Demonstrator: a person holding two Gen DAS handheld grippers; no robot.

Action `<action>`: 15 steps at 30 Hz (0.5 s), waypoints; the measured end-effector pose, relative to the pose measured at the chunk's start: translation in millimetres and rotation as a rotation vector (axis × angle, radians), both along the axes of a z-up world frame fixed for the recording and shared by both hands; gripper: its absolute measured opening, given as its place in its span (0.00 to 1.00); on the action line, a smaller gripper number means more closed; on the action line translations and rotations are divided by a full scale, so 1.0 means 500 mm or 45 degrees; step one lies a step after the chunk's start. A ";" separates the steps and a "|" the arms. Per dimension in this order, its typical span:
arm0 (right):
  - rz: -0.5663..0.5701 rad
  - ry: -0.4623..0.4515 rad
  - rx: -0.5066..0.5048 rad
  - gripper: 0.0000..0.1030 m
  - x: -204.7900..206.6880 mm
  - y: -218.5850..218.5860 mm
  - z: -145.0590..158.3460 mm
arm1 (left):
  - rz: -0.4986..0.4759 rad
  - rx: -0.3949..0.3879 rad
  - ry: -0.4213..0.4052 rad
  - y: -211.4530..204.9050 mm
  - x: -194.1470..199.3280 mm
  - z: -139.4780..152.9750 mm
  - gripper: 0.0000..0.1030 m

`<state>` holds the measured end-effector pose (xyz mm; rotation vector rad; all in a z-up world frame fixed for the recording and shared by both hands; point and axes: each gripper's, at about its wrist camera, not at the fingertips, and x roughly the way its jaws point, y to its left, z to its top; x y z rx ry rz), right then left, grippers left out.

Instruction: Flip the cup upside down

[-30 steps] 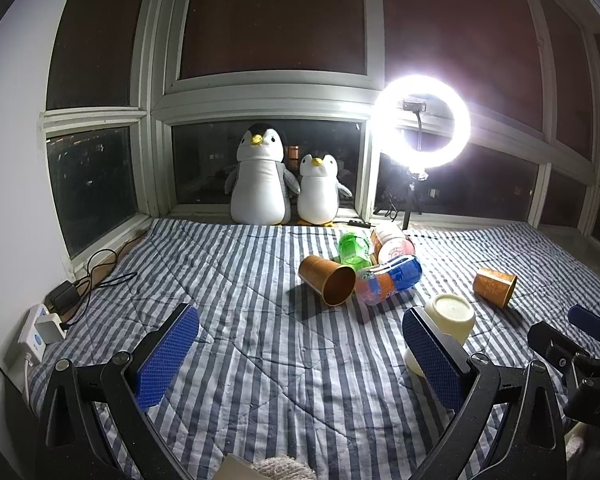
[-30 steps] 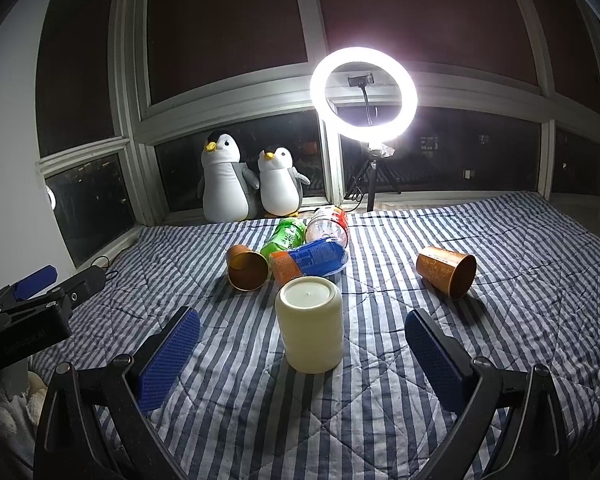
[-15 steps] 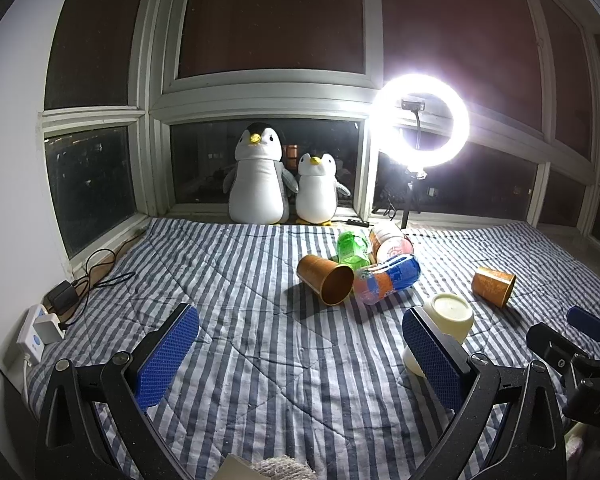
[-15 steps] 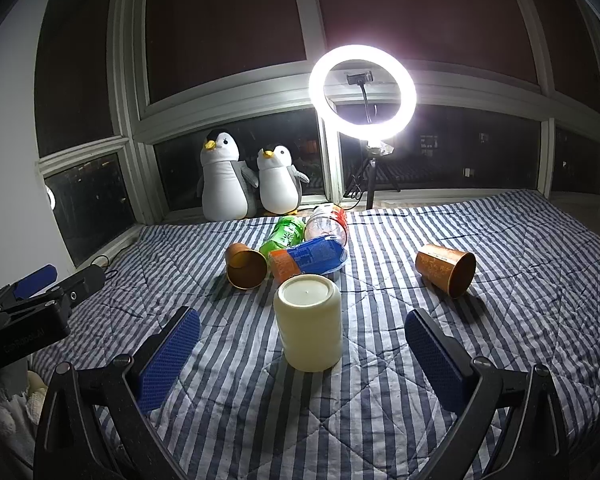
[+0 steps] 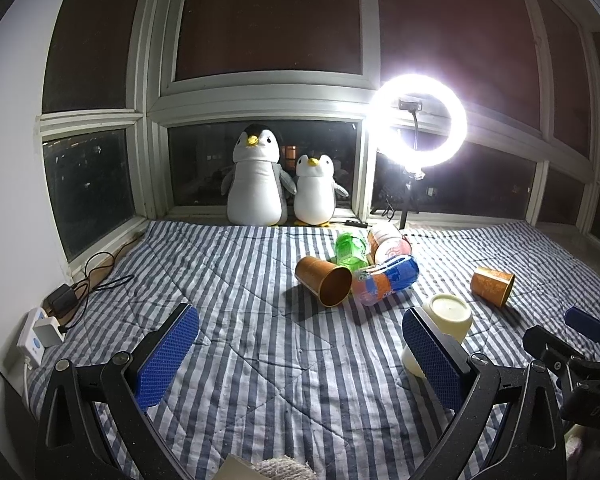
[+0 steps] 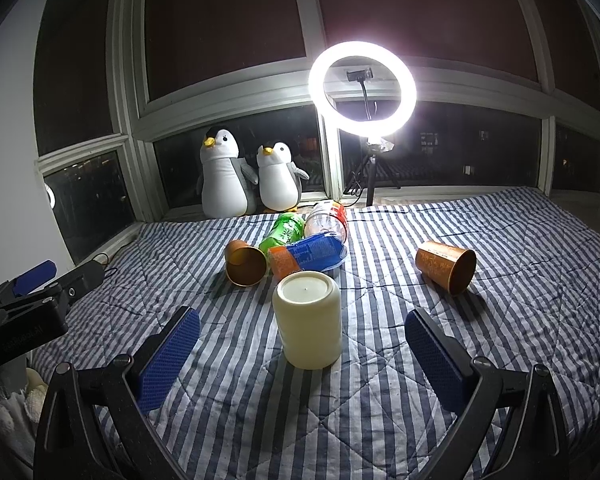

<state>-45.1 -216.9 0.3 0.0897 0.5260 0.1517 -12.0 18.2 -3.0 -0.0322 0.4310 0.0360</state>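
Observation:
A cream cup [image 6: 308, 320] stands upside down on the striped blanket, its flat base up. It sits straight ahead of my right gripper [image 6: 300, 356], a little beyond the open blue-padded fingers, untouched. In the left wrist view the cream cup [image 5: 448, 316] shows partly behind the right finger of my left gripper [image 5: 300, 356], which is open and empty. The right gripper's tip [image 5: 584, 324] shows at that view's right edge; the left gripper's tip [image 6: 36, 276] shows at the left of the right wrist view.
Two copper cups lie on their sides, one [image 6: 246, 262] beside a pile of plastic bottles [image 6: 308, 250], one [image 6: 448, 266] to the right. Two plush penguins [image 6: 224, 180] and a ring light [image 6: 362, 88] stand at the window. A power strip [image 5: 40, 332] and cables lie at the left.
Nearly nothing. The right wrist view has crept slightly closer to the cream cup; both grippers stay open and the cup has not moved.

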 end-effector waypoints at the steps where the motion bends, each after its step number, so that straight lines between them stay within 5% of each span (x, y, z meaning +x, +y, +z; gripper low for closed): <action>1: 0.000 0.001 0.000 0.98 0.000 0.000 -0.001 | 0.000 0.000 0.000 0.000 0.001 0.000 1.00; 15: 0.002 0.014 0.002 0.98 0.000 -0.001 -0.009 | -0.011 0.005 0.000 -0.005 0.002 0.000 1.00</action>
